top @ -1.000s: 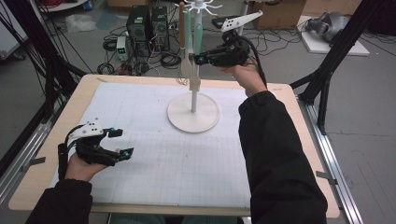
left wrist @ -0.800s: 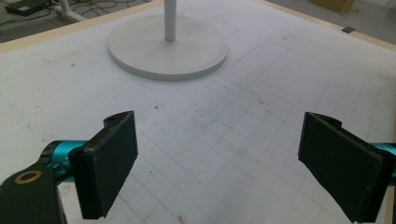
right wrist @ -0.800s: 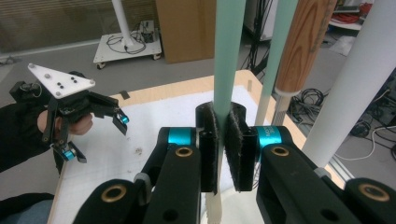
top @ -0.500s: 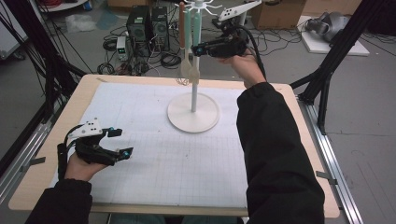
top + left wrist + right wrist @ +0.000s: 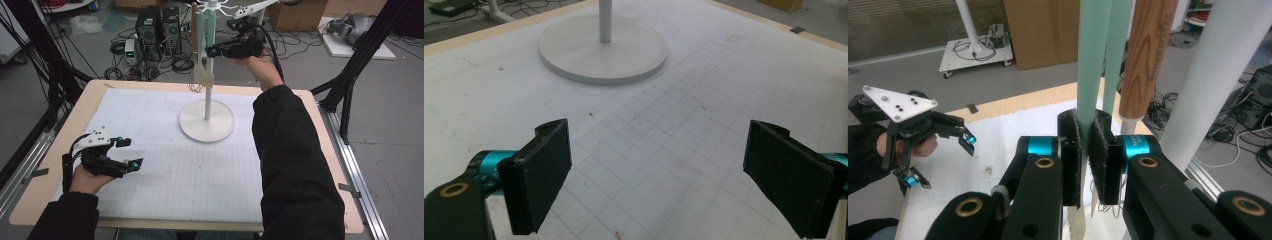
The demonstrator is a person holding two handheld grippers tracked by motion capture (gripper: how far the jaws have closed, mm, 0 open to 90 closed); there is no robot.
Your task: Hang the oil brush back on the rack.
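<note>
**Right gripper clamped on a hanging utensil at the rack**

We take the white rack (image 5: 207, 107) as our landmark: a thin pole rising from a round base that stands on the gridded mat (image 5: 200, 170) of the desk (image 5: 320, 150), toward its far side. From the hooks at the top of the rack hang three utensils close together: two with mint-green handles and one with a wooden handle (image 5: 194, 25).

In the high view, we see the right gripper (image 5: 212, 50) raised to the upper part of the rack, just right of the pole and pointing left at the hanging utensils. In the right gripper view, its jaws are pressed narrowly together on the nearer mint-green handle (image 5: 1091, 65), which runs upright between the pads; the second mint-green handle (image 5: 1116, 45) hangs just behind it, the wooden handle lies beside that, and the pole stands to the right. The pale lower ends of the utensils (image 5: 203, 75) hang beside the pole, above the base.

The left gripper (image 5: 131, 152) rests low over the mat, well apart from the rack, toward the near left of the base. In the left gripper view, its jaws stand wide, with only the mat between them and the base ahead.
</note>
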